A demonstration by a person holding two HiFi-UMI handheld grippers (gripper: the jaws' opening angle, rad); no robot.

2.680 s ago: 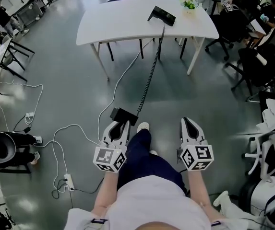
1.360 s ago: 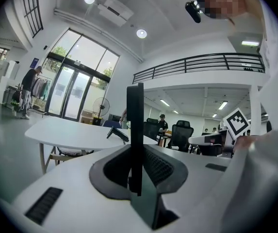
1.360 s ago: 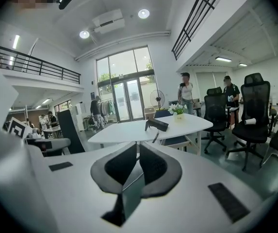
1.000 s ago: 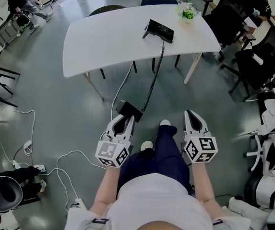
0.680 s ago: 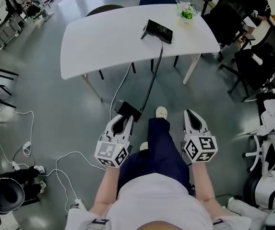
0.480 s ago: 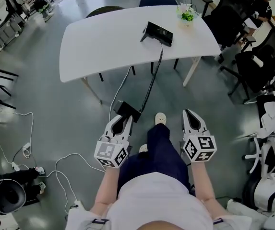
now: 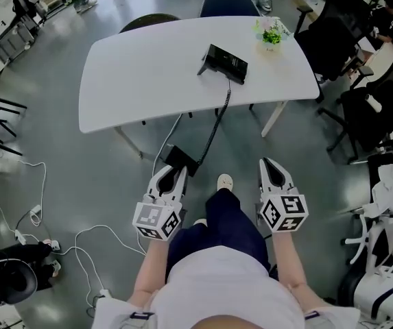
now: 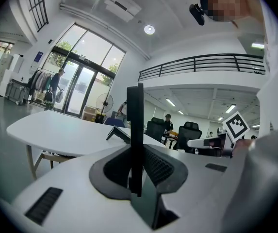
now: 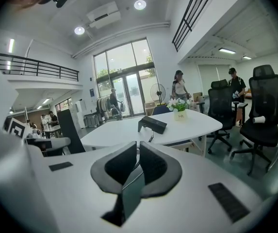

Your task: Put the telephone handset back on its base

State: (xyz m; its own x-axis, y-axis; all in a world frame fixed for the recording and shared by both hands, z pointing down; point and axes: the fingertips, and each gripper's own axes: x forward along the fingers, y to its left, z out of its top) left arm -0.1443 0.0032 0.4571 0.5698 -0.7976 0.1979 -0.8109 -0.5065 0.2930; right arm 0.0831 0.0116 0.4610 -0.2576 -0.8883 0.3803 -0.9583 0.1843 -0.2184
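With the left tool clamped on the handset, well apart from the base on the counter, and the right tool closed and empty, step nearer without pulling the coiled cord, then lower the handset flat onto the base.

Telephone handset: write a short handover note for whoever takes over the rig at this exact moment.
The left gripper is shut on the handset, held edge-on between its jaws, above the floor and short of the white table.
The right gripper has its jaws together, with nothing in them.
The base sits on the table with no handset on it; the coiled cord runs down to the handset.
Done: handset gripped.
Left: carry it to the table, seat it on the base, release.
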